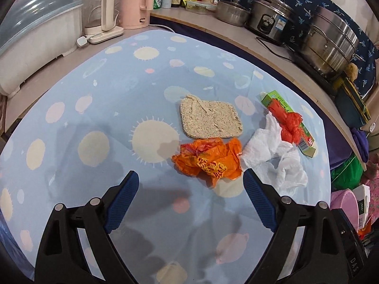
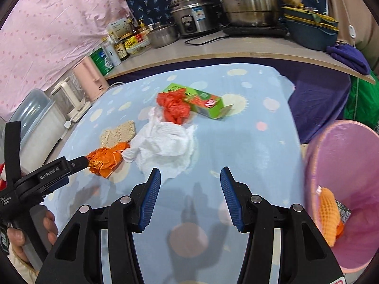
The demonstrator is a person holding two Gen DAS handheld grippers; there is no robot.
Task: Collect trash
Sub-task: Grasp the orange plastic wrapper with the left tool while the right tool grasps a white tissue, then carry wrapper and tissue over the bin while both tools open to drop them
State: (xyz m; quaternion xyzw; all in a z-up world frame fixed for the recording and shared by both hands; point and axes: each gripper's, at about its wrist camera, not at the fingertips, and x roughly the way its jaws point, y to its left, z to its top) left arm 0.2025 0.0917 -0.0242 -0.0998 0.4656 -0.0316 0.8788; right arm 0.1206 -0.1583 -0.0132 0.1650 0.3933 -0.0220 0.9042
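Note:
Trash lies on the blue patterned tablecloth (image 1: 94,108): a crumpled orange plastic bag (image 1: 209,159), a white crumpled tissue (image 1: 274,156), a red crumpled bag (image 1: 290,124) on a green carton (image 1: 305,139), and a beige fibre pad (image 1: 209,118). My left gripper (image 1: 190,176) is open just short of the orange bag (image 2: 105,159); it also shows in the right wrist view (image 2: 80,161). My right gripper (image 2: 189,174) is open and empty, just in front of the tissue (image 2: 163,146). The red bag (image 2: 174,106) and carton (image 2: 206,103) lie beyond.
A pink waste bin (image 2: 315,156) with orange netting inside stands at the table's right edge. Kettles (image 1: 137,2), bottles, steel pots (image 1: 331,40) and a rice cooker (image 1: 270,19) line the counter behind. A white lidded tub (image 1: 35,37) stands at the left.

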